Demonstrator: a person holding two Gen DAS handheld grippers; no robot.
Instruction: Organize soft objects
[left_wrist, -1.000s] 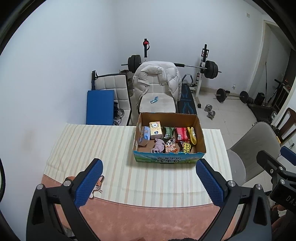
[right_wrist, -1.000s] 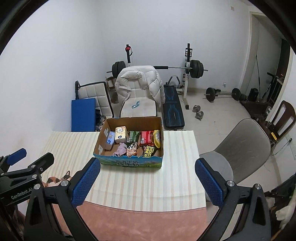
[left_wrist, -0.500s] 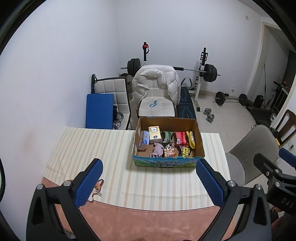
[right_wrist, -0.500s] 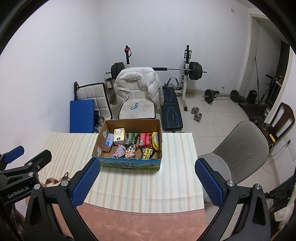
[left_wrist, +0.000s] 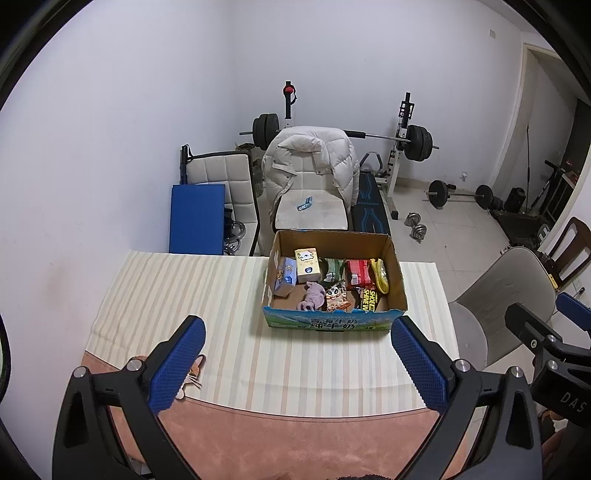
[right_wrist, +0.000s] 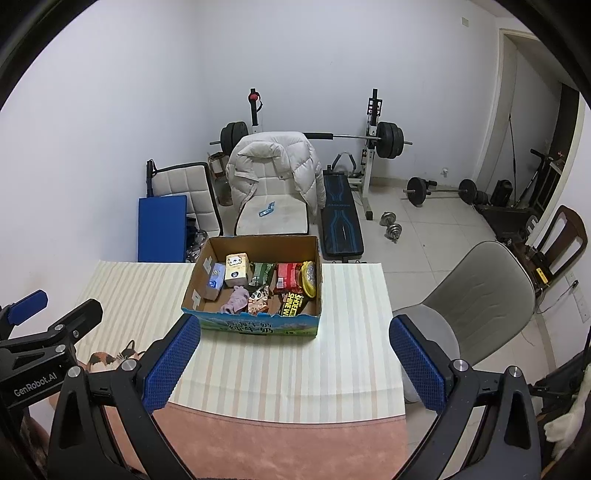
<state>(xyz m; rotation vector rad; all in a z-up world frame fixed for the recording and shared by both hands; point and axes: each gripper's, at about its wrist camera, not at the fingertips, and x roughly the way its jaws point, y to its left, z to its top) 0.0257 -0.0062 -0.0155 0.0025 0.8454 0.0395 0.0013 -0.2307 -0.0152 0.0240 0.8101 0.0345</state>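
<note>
An open cardboard box (left_wrist: 395, 266) (right_wrist: 312, 254) stands at the far side of the striped table (left_wrist: 184, 295) (right_wrist: 351, 314). It holds a purple plush toy (left_wrist: 312, 295) (right_wrist: 236, 300), tissue packs (left_wrist: 307, 260) (right_wrist: 236, 269) and several snack packets (left_wrist: 357, 273) (right_wrist: 290, 275). A small cat plush (left_wrist: 190, 376) (right_wrist: 110, 357) lies near the table's front left, behind the left finger. My left gripper (left_wrist: 297, 363) and my right gripper (right_wrist: 295, 363) are both open, empty, held high and well short of the box.
A pink cloth (left_wrist: 295, 435) covers the table's near part. Behind the table stand a white chair with a puffer jacket (left_wrist: 310, 166), a blue mat (left_wrist: 195, 218) and a weight bench (left_wrist: 406, 133). A grey chair (right_wrist: 480, 295) stands at the right.
Both grippers have risen and drawn back a little, so the box looks smaller and more of the room shows. Both stay open.
</note>
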